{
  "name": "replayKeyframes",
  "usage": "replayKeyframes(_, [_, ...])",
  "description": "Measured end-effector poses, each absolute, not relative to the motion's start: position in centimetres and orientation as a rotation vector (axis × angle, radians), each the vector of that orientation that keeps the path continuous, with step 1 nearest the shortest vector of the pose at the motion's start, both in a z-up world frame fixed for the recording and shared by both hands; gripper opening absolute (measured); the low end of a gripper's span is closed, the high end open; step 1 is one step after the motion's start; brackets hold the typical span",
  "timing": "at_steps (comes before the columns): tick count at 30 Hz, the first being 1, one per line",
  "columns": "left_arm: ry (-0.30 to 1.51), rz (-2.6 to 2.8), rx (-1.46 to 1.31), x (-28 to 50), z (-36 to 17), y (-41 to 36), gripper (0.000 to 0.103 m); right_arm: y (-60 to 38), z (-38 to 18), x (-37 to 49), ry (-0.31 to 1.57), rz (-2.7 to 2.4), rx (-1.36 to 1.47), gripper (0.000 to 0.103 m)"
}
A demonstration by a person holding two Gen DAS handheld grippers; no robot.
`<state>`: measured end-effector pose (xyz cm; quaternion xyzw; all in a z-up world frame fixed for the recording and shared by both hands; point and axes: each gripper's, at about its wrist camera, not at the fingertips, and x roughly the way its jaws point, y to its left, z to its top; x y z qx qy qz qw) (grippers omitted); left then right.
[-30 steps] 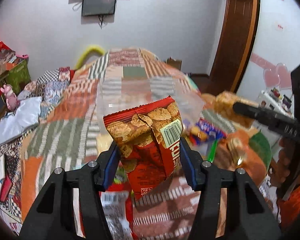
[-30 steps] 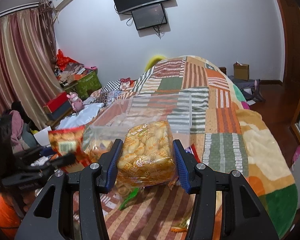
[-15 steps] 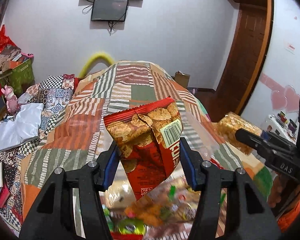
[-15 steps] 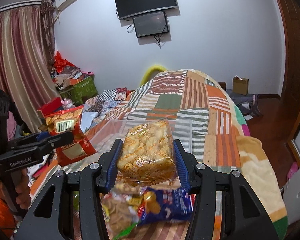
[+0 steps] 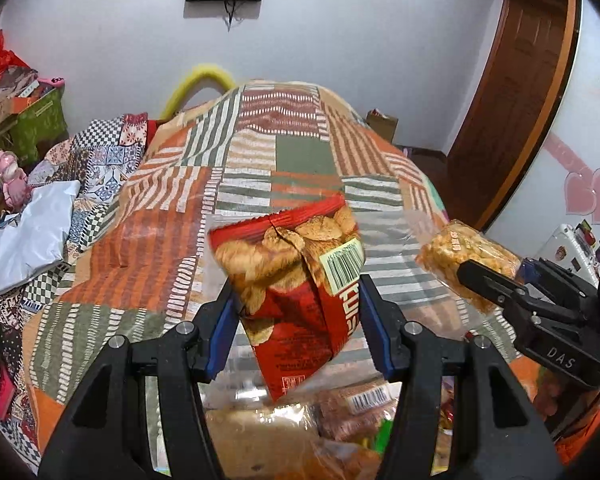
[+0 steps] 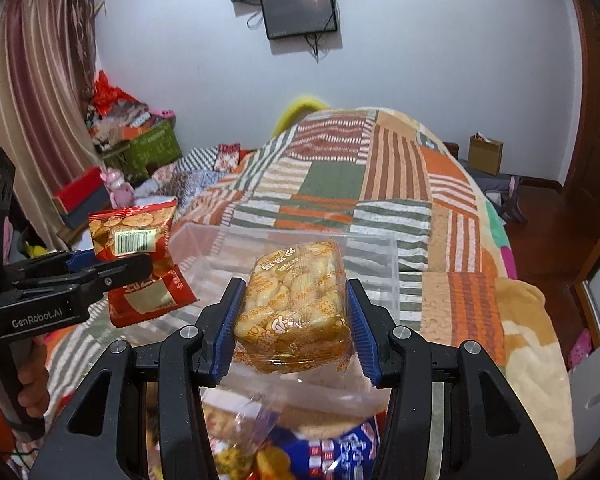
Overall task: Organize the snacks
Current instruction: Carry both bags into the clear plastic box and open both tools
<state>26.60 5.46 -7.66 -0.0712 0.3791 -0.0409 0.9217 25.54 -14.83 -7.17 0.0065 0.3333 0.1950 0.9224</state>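
Observation:
My left gripper [image 5: 296, 320] is shut on a red cracker bag [image 5: 296, 280] with a barcode, held in the air above the bed; it also shows in the right wrist view [image 6: 140, 256]. My right gripper [image 6: 292, 320] is shut on a clear pack of golden biscuits [image 6: 292, 304], seen at the right of the left wrist view [image 5: 460, 260]. A clear plastic box [image 6: 380, 264] stands on the bed just beyond both packs. A pile of other snacks [image 5: 300, 432] lies below the grippers, including a blue bag [image 6: 340, 452].
The patchwork bedspread [image 6: 340, 184] stretches ahead. Clothes and a white bag [image 5: 24, 240] lie on the left side. A green box [image 6: 152, 148] and clutter stand by the curtain. A wooden door [image 5: 520, 100] is at right.
Both grippers have risen and tilted up with their packs still held. The snack pile has slid to the bottom edge, and the clear box now shows beyond the packs.

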Motion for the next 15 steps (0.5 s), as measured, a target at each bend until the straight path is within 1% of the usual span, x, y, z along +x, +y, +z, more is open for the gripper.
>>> replayKeyframes(2, [0.795,-0.083,-0.135,27.4,-8.3,5.2,0.055,-14.5,-7.7,26.1,0.702,0.401,0.003,0.047])
replayKeyframes(5, [0.817,-0.096,-0.129,28.6,-8.8,5.0,0.041,-14.0,-8.5,26.8,0.731,0.401,-0.011,0.047])
replayKeyframes(15, [0.861,-0.104,-0.138,29.9,-10.5,4.8,0.04,-12.9,-10.5,27.7,0.814,0.413,-0.067,0.047])
